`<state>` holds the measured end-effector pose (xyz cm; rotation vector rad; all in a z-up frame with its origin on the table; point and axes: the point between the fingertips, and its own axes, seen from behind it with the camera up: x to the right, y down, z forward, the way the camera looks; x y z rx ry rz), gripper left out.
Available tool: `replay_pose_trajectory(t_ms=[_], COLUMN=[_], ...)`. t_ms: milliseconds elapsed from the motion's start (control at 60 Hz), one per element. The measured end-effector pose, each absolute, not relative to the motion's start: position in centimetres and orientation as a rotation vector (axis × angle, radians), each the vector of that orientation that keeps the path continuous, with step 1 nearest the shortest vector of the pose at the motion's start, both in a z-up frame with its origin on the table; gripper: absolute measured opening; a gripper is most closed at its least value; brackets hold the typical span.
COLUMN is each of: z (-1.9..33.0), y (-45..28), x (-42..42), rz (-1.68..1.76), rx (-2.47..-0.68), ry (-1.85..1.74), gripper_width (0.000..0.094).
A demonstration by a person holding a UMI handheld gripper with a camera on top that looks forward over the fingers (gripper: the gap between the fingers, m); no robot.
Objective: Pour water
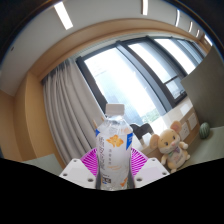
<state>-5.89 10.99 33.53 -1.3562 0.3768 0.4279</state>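
Bottle (pixel 113 145) upright at lower centre of frame, clamped between pink pads (pixel 92 163) of hand-held gripper (pixel 113 170) | cap on, so pouring not begun | lifted against window (pixel 140 75) | plush toy (pixel 170 143) lower right.

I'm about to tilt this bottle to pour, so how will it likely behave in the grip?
The bottle is clear thin plastic, so it may dent under a hard squeeze. Its glossy label could slip against the tool, whose fingers sit at either side of it. Being tall and narrow with its white cap on, it probably tips easily if nudged.
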Motion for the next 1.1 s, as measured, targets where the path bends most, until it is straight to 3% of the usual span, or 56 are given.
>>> replay_pose_trajectory(t_ms=[117, 317, 550, 817, 983, 1100], z=[33.1, 27.1, 18.2, 10.0, 10.6, 10.7], y=[10.8, 10.5, 12.1, 13.2, 12.3, 12.4], x=[-0.4, 9.4, 17.4, 18.7, 18.9, 18.8], rz=[0.077, -0.313, -0.405, -0.363, -0.331, -0.332], rx=[-1.414, -1.560, -1.656, -1.750, -1.656, -1.646], ry=[0.290, 0.239, 0.305, 0.319, 0.368, 0.340], gripper_width=[0.0377, 0.0376, 0.0376, 0.0379, 0.0423, 0.0524])
